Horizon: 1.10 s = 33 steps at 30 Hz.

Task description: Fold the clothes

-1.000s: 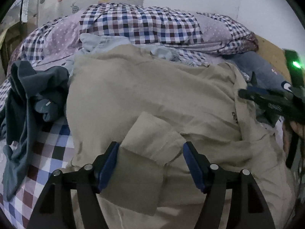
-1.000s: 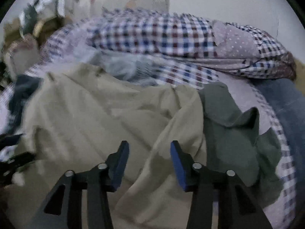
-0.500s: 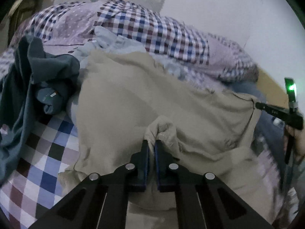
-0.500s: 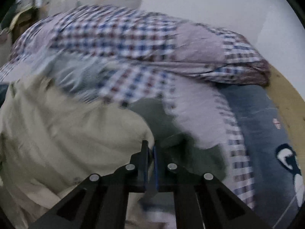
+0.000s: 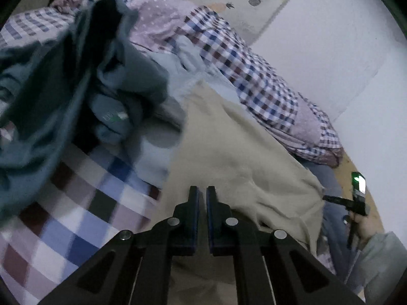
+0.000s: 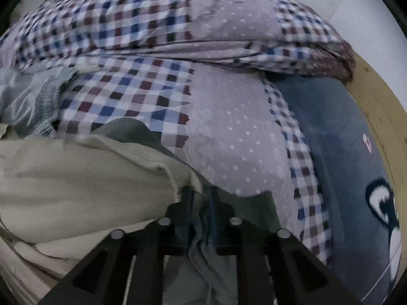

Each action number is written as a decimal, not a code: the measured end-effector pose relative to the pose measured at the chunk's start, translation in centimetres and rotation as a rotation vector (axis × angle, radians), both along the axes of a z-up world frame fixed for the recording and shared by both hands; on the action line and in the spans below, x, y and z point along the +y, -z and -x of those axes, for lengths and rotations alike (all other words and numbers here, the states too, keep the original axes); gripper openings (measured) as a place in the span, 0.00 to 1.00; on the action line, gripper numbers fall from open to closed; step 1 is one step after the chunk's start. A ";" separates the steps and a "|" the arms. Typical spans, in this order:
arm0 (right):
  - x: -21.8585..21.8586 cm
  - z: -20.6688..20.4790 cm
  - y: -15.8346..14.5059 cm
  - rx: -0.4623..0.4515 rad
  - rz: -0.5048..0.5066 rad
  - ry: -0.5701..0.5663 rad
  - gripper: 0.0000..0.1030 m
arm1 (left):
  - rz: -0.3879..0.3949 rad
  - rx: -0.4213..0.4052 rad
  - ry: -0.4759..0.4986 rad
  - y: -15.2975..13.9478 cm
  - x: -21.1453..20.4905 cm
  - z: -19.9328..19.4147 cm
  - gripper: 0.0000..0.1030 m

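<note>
- Left gripper point(image 5: 202, 194), bottom centre of the left view: its two fingers are pressed nearly together over the beige garment point(image 5: 236, 150); whether cloth sits in the thin slit between them cannot be told.
- Right gripper point(image 6: 202, 198), bottom centre of the right view: its two fingers pinch a fold of grey-green cloth point(image 6: 203, 231), which hangs down between them.
- One beige garment runs from the centre toward the lower right in the left view; in the right view it fills the lower left point(image 6: 84, 178).
- One dark teal garment point(image 5: 51, 96), bunched, fills the upper left of the left view.
- One pale blue garment point(image 5: 183, 61) lies between the teal one and the beige one; in the right view it shows at the left edge point(image 6: 28, 101).
- One checked quilt point(image 6: 157, 25) is heaped along the top of the right view.
- One checked sheet point(image 5: 76, 223) covers the lower left of the left view.
- One blue blanket point(image 6: 338, 137) lies at the right of the right view.
- The right gripper also shows at the right edge of the left view point(image 5: 338, 200), with one green light point(image 5: 357, 178) above it.
</note>
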State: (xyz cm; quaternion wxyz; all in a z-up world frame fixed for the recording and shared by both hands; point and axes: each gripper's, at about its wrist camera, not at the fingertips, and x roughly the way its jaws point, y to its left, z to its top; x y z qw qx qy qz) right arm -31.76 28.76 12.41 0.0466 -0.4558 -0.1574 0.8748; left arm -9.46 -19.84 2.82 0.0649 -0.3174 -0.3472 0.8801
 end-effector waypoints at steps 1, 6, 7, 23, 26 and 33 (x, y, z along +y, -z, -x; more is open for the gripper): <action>0.0 -0.8 -0.2 0.027 -0.006 0.016 0.40 | -0.023 0.009 0.001 -0.1 -0.3 0.0 0.34; -2.2 -9.0 -2.6 0.174 0.046 -0.106 0.51 | -0.097 0.036 0.028 -0.6 -0.9 0.0 0.72; -3.5 -10.6 -2.1 0.143 0.093 -0.214 0.51 | -0.085 0.031 0.048 -0.7 -0.6 0.2 0.72; -12.6 -19.6 7.5 -0.168 -0.182 -0.865 0.00 | 0.385 0.042 0.271 -3.4 5.9 -0.3 0.06; -10.4 -21.6 7.3 -0.245 -0.222 -0.882 0.01 | 0.483 0.070 0.357 -4.0 7.1 -1.9 0.06; -10.0 -25.5 3.2 -0.258 -0.174 -0.843 0.22 | 0.475 -0.045 0.470 -3.8 7.7 -5.3 0.60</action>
